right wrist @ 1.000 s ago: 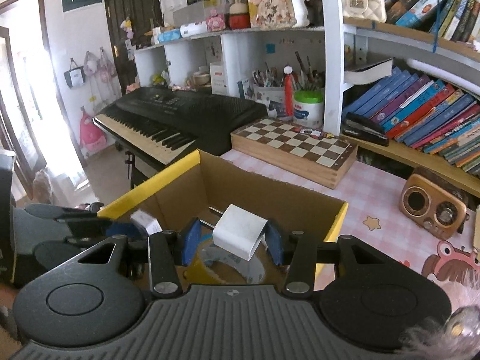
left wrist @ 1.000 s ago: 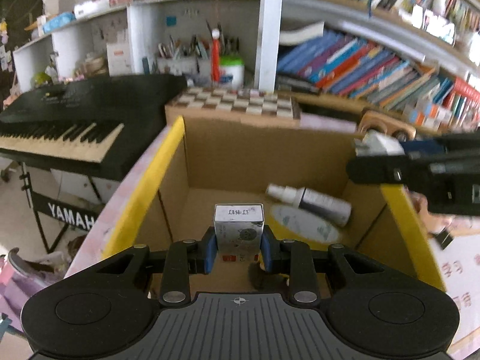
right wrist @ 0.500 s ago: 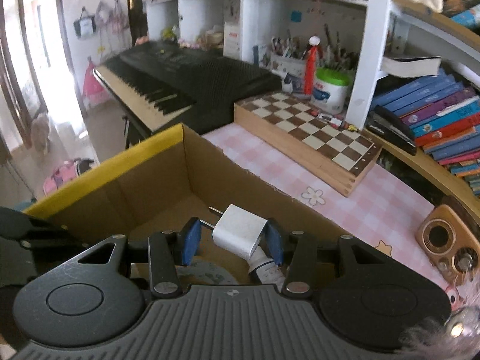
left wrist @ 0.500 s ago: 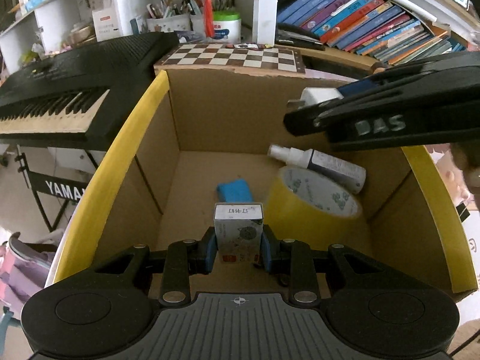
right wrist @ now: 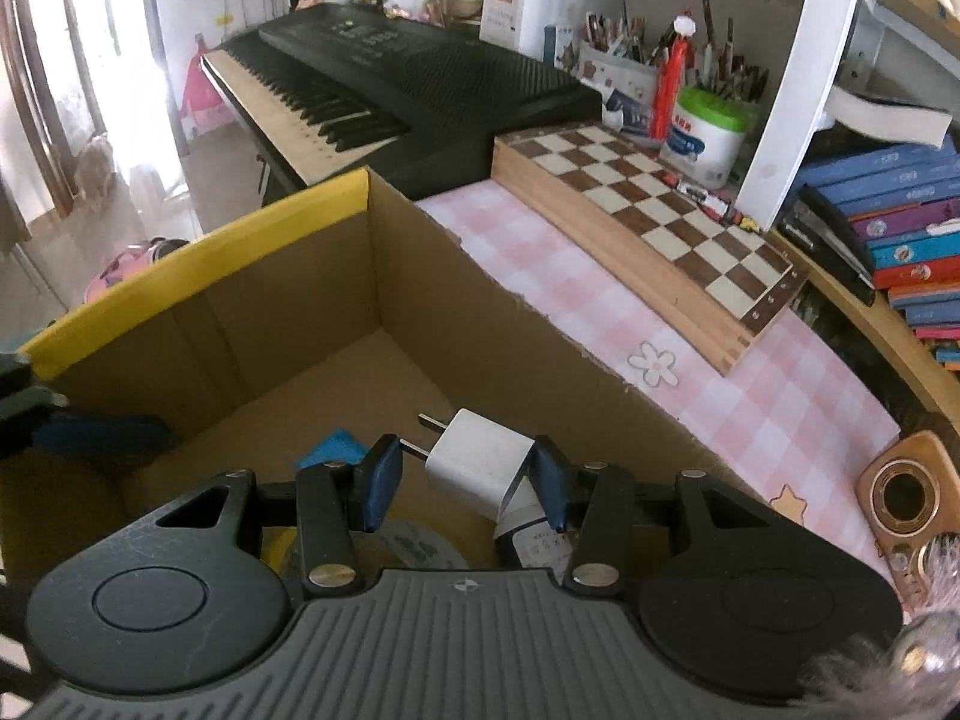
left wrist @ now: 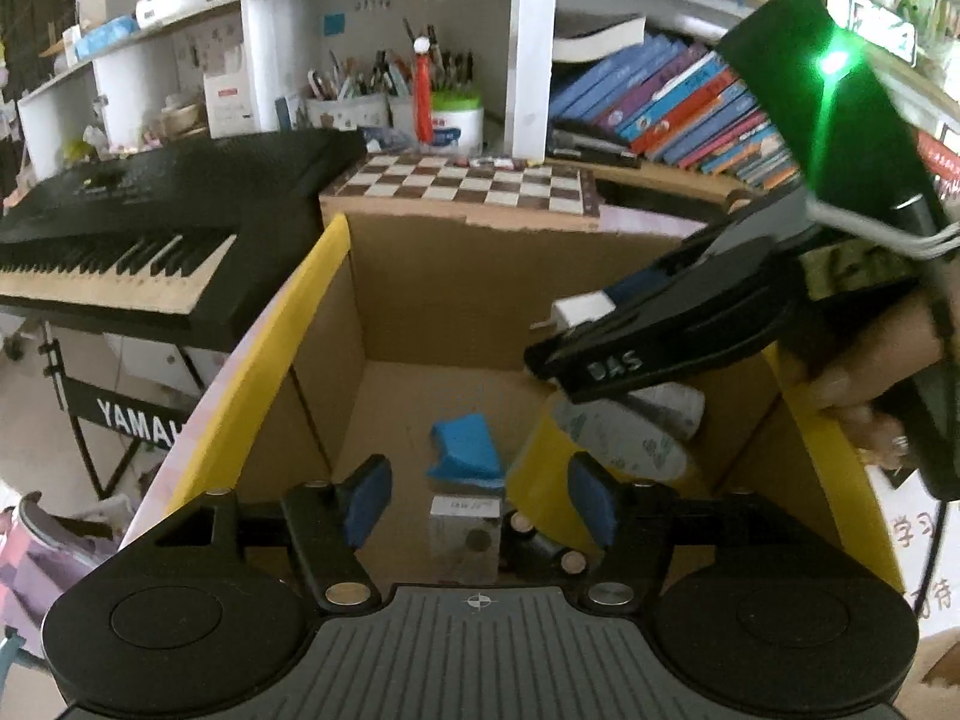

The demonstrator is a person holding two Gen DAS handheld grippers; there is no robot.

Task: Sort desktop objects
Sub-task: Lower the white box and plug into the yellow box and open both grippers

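A cardboard box with yellow-taped rims [left wrist: 282, 324] [right wrist: 198, 252] stands on the desk. My left gripper [left wrist: 480, 501] is open above it; a small grey box [left wrist: 465, 534] lies on the floor of the cardboard box below it. Next to it lie a blue piece [left wrist: 465, 444], a yellow tape roll [left wrist: 600, 450] and a spray bottle [right wrist: 534, 540]. My right gripper [right wrist: 465, 480] has its jaws parted around a white plug adapter [right wrist: 477, 465], which touches the right pad only. It also shows in the left wrist view [left wrist: 579, 309].
A chessboard case [right wrist: 648, 210] lies behind the box on the pink checked tablecloth [right wrist: 750, 384]. A black keyboard [left wrist: 150, 222] stands to the left. Shelves with books [left wrist: 672, 108] and pen cups [left wrist: 372, 102] rise behind. A wooden radio [right wrist: 900, 492] sits at the right.
My left gripper has opened and let the small grey box drop into the cardboard box. My right gripper's jaws have widened around the white adapter over the box.
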